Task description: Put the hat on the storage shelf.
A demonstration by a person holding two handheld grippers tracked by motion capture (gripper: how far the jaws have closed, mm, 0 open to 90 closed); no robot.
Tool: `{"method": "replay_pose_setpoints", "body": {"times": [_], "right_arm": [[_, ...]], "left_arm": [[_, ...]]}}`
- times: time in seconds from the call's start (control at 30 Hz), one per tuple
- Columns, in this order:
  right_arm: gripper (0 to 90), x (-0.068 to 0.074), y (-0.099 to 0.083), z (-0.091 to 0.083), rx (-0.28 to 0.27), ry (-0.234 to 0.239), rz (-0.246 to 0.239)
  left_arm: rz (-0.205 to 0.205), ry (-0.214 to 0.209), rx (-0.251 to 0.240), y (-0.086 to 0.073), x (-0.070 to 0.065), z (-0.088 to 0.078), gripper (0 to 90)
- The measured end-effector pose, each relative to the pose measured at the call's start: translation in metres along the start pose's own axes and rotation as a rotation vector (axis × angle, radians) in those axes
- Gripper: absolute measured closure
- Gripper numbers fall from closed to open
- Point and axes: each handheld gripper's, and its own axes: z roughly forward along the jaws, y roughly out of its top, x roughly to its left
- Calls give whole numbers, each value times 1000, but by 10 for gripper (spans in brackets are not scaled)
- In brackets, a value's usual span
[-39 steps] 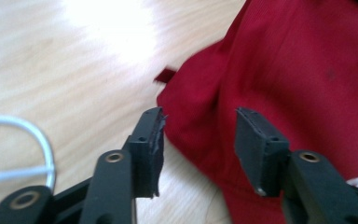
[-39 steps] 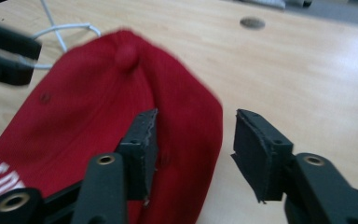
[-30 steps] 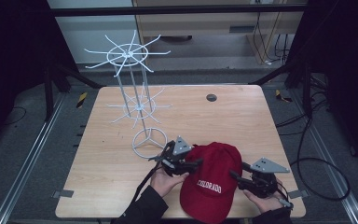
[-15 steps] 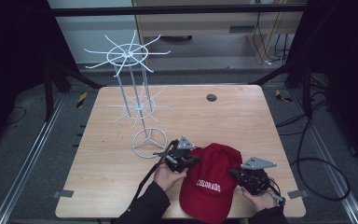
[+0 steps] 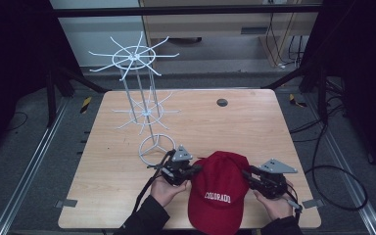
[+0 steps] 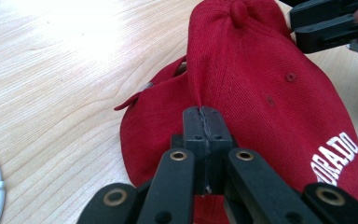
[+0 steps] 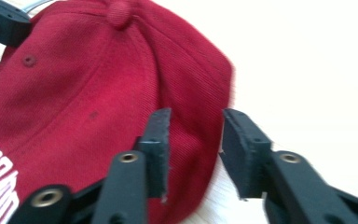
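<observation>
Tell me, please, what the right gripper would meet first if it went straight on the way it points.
Probably the red fabric cap: the open right gripper points at its side edge, seemingly just ahead.

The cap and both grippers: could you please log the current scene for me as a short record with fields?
cap: red cap, white lettering, lying at the table's near edge, brim toward the person
left gripper: shut on a pinched fold of the cap's side
right gripper: open, jaws astride the cap's other edge, not yet closed
rack: white wire rack, upright on the table's left, beyond the cap, nothing hanging on it
hands: one on each gripper, either side of the cap
</observation>
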Motion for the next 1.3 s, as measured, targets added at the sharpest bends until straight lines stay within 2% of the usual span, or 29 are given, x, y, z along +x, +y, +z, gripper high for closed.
{"method": "replay_pose_setpoints", "body": {"times": [0.03, 0.1, 0.2, 0.3, 0.33, 0.43, 0.57, 0.6, 0.7, 0.77, 0.97, 1.07, 1.1, 1.2, 1.3], "right_arm": [[549, -3, -2, -1, -3, -20, 6], [536, -9, -7, 0, 11, -27, 25], [573, -13, -11, 11, 50, 11, 38], [834, -15, -9, 19, 61, 81, 34], [888, -14, -7, 20, 70, 98, 44], [899, -15, 2, 23, 72, 82, 11], [898, -19, 30, 35, 31, 60, -3], [897, -19, 38, 41, 27, 53, -21], [895, -16, 57, 62, 46, 51, -58], [892, -15, 65, 73, 62, 50, -64], [888, -16, 73, 88, 98, 67, -98], [858, -17, 71, 89, 117, 61, -96], [838, -19, 71, 86, 109, 51, -100], [771, -22, 72, 68, 48, 39, -53], [685, -24, 74, 44, -25, 11, -32]], "left_arm": [[5, 3, -3, 0, -1, 0, 900], [9, 10, -8, 0, -2, -1, 900], [12, 12, -11, 0, -3, -2, 900], [11, 18, -11, -1, -2, -2, 900], [10, 18, -12, -2, -2, -3, 900], [7, -1, -20, -5, -2, -8, 900], [-4, -23, -48, -6, -8, -16, 900], [1, -21, -50, -6, -10, -16, 900], [1, -23, -52, -10, -16, -15, 900], [-5, -24, -56, -13, -19, -11, 900], [-15, -39, -68, -17, -30, 0, 900], [-6, -32, -71, -17, -32, -1, 890], [-6, -35, -72, -17, -32, -3, 880], [10, -5, -73, -16, -29, -12, 814], [31, 33, -87, -17, -26, -26, 746]]}}
